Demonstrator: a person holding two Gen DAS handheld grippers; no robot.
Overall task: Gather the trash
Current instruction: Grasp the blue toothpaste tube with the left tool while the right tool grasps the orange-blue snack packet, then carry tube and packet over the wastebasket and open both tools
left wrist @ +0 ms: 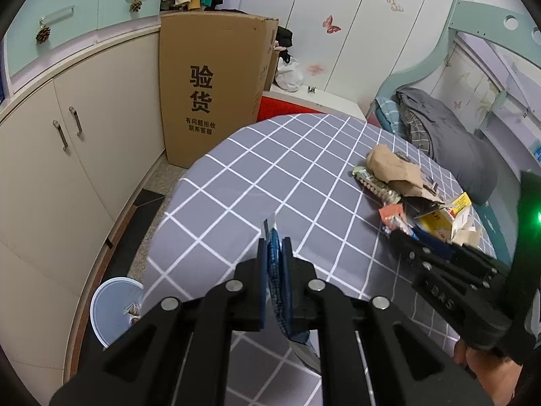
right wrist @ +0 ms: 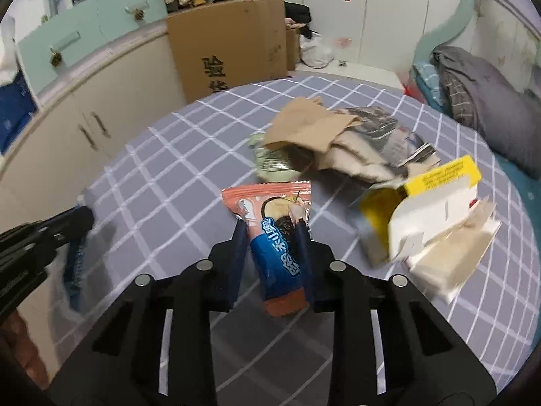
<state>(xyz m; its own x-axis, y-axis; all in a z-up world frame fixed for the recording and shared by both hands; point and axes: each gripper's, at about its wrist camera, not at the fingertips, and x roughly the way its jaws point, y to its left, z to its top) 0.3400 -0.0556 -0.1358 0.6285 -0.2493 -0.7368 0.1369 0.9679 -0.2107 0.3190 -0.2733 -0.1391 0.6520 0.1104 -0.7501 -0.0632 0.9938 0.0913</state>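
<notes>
My left gripper [left wrist: 273,247] is shut on a thin blue wrapper [left wrist: 275,270], held edge-on above the grey checked table [left wrist: 270,176]. It also shows in the right wrist view [right wrist: 79,223] with the wrapper [right wrist: 74,270] hanging from it. My right gripper [right wrist: 270,233] is closed on a pink and blue snack wrapper [right wrist: 277,237], just above the table; it also shows in the left wrist view [left wrist: 399,240]. More trash lies beyond: brown paper [right wrist: 311,128], a green foil wrapper [right wrist: 270,162], a torn yellow and white box [right wrist: 432,203].
A light blue bin [left wrist: 115,308] stands on the floor left of the table. Cream cupboards [left wrist: 67,169] and a tall cardboard box [left wrist: 209,84] are on the left. A bed with grey bedding [left wrist: 449,142] lies to the right.
</notes>
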